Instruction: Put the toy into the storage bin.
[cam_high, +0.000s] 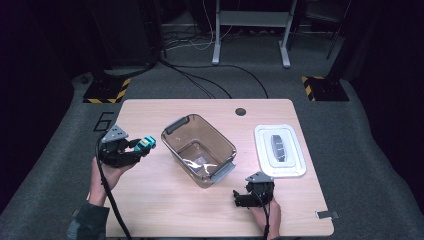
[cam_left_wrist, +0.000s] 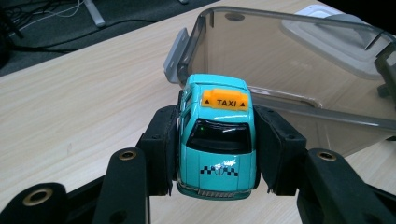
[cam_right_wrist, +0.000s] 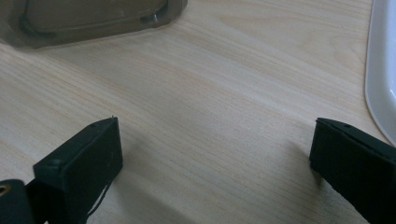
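The teal toy taxi (cam_left_wrist: 215, 137) is clamped between the fingers of the left gripper (cam_high: 131, 150) just left of the clear bin (cam_high: 199, 149), while the right gripper (cam_high: 246, 196) is held spread and empty over the counter (cam_high: 165, 200) near the white lid (cam_high: 280, 150).

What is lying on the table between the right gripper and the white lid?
Nothing: in the high view, bare wooden table separates the right gripper from the white lid. In the right gripper view, its open jaws frame bare wood beside the lid's edge.
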